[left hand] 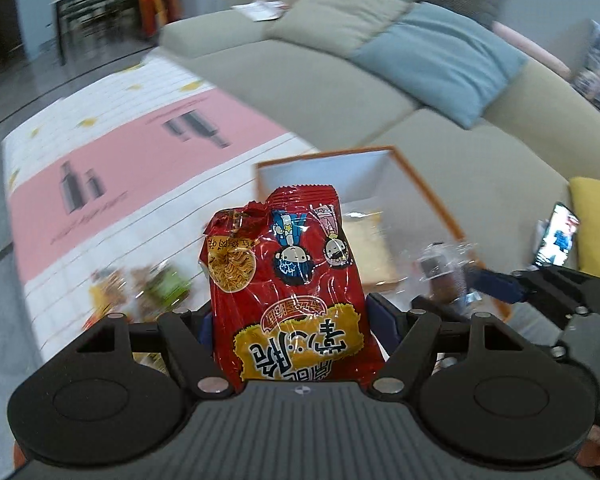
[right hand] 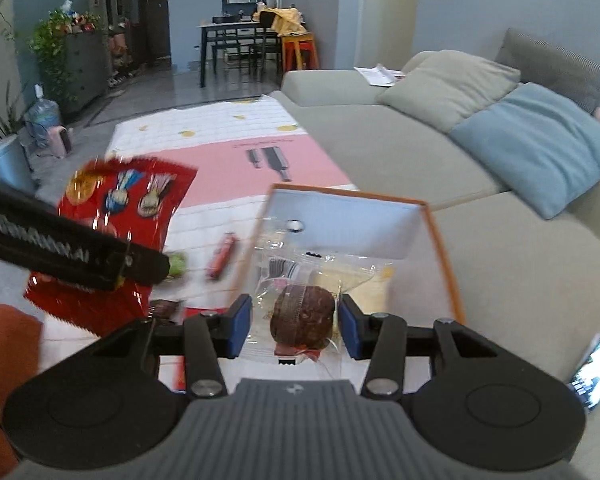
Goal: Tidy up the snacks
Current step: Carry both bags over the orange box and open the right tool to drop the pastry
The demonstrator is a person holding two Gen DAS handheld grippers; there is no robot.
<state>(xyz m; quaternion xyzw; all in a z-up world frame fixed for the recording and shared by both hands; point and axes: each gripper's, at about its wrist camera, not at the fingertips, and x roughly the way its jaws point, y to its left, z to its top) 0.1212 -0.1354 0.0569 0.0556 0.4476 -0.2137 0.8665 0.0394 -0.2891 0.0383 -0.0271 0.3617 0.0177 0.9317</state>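
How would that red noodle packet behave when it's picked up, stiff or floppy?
The red noodle packet stands upright between the left tool's fingers, so it probably holds its shape, likely stiffened by a block inside. Its top corner is crumpled, suggesting thin, crinkly film. The glossy wrapper may slip in a loose grip.

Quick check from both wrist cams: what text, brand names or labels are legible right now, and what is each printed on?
"GenRobot.AI": white letters on the left gripper finger, blurred, seen by the right wrist camera.
Red noodle snack bag: large Chinese characters, upside down; I can't transcribe them.
Play mat: grey print, too blurred.
Clear-wrapped brown cake in the right gripper: label unreadable.
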